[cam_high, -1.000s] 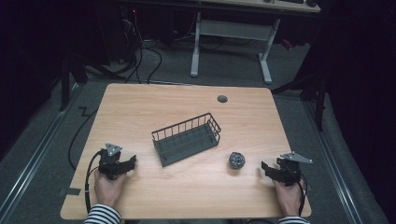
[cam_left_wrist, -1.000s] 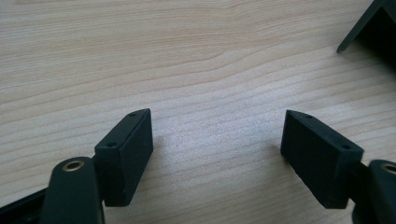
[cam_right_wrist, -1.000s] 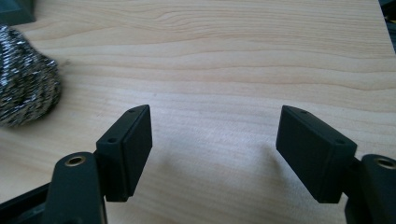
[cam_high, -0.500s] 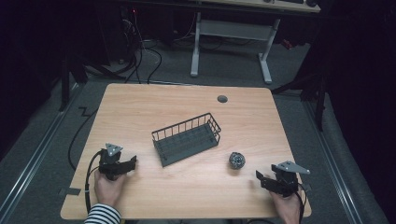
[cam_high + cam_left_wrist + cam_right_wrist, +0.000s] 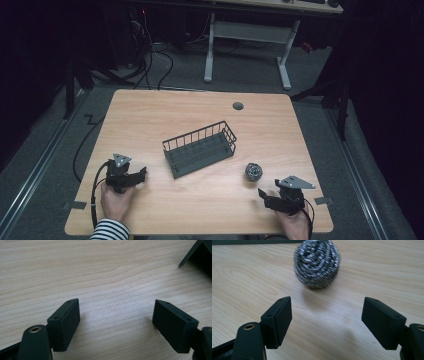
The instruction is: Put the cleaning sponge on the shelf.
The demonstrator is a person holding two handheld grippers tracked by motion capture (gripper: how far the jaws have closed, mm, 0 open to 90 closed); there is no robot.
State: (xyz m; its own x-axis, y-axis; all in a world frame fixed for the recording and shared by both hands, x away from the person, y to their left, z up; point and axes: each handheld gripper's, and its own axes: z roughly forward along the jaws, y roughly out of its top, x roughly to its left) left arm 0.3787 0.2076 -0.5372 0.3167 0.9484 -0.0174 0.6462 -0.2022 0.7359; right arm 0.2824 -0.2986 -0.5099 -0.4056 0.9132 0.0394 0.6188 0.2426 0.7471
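The right hand-held gripper, jaws just opening wide and empty, has come nearer the steel scourer, likely to grasp it

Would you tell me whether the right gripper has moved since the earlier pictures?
Yes: the right gripper moved left along the table's near edge, closer to the steel scourer, jaws opening.

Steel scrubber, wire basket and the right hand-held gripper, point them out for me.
Steel scrubber (image 5: 317,263), right gripper view, middle of the ball.
Wire basket (image 5: 200,148), high view, its near long wall.
Right hand-held gripper (image 5: 326,320), right gripper view, midway between its fingertips.
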